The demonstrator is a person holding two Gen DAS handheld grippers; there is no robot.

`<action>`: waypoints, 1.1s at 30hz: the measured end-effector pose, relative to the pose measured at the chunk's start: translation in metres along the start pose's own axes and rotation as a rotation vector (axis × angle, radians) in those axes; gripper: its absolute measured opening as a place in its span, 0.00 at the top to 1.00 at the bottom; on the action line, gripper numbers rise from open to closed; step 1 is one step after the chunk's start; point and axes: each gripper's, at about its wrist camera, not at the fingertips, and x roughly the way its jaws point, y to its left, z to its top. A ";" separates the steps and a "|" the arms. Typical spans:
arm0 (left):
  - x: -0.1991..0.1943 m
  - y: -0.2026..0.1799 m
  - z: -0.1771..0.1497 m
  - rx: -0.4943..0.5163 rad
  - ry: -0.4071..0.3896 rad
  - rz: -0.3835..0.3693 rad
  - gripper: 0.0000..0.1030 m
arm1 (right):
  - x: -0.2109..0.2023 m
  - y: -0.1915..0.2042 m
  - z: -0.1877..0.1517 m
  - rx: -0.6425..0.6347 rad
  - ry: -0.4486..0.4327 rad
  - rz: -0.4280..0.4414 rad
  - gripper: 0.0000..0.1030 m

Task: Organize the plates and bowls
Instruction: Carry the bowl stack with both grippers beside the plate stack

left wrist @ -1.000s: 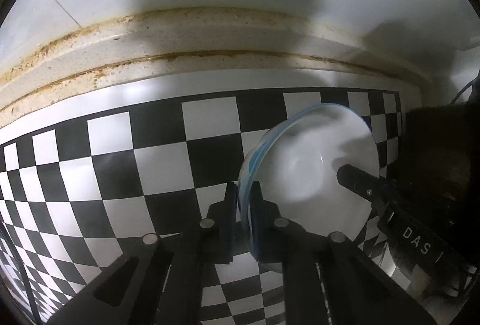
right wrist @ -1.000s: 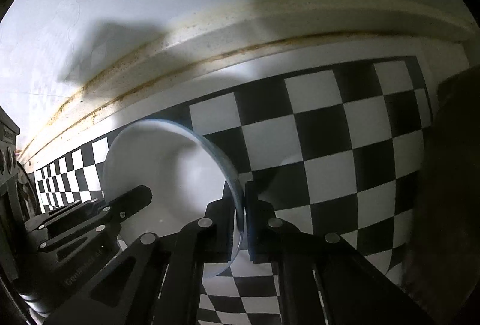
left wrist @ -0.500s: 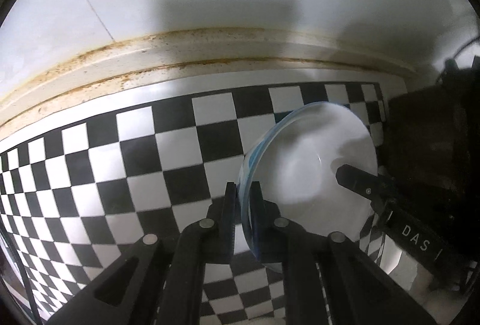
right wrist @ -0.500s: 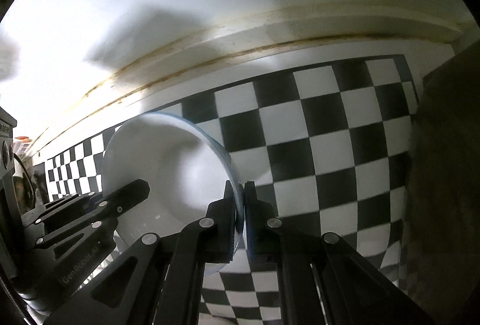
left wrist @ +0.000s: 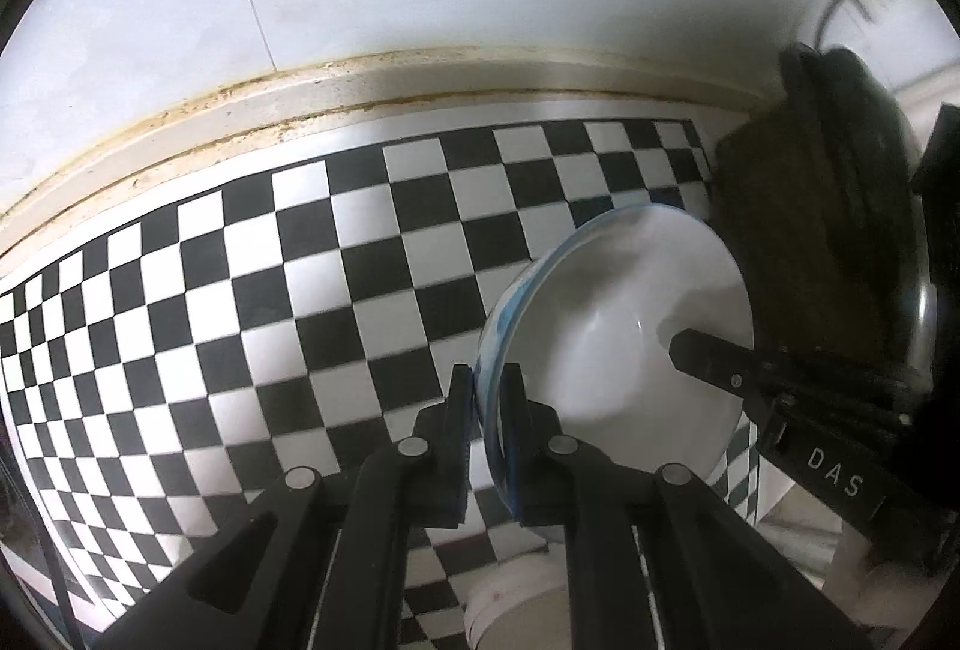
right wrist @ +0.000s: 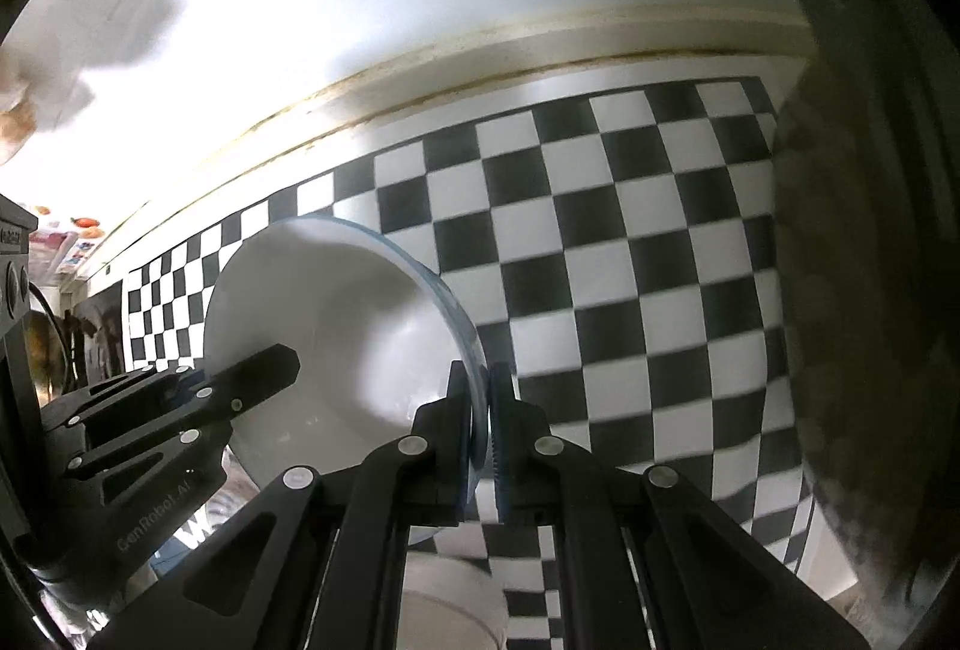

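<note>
The left gripper is clamped tight on the left rim of a white bowl with a blue edge. The bowl hangs tilted above the checkered tabletop, near its far right corner beside a dark pan. The right gripper pinches the bowl's opposite rim just as tightly.
</note>
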 end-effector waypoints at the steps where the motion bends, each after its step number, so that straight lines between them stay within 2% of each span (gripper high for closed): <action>1: -0.003 -0.001 -0.006 0.004 -0.003 0.000 0.93 | -0.005 0.000 -0.009 -0.001 -0.004 0.004 0.93; 8: -0.019 -0.011 -0.049 0.023 -0.016 -0.007 0.92 | -0.039 -0.004 -0.059 -0.013 -0.027 0.013 0.93; 16: -0.032 -0.013 -0.093 0.035 -0.010 -0.027 0.92 | -0.051 -0.002 -0.113 -0.021 -0.035 0.040 0.92; 26: -0.018 -0.018 -0.150 0.055 0.056 -0.032 0.92 | -0.033 -0.014 -0.172 0.003 0.005 0.071 0.92; 33: 0.002 -0.016 -0.172 0.061 0.108 -0.020 0.92 | -0.008 -0.019 -0.200 0.003 0.059 0.062 0.92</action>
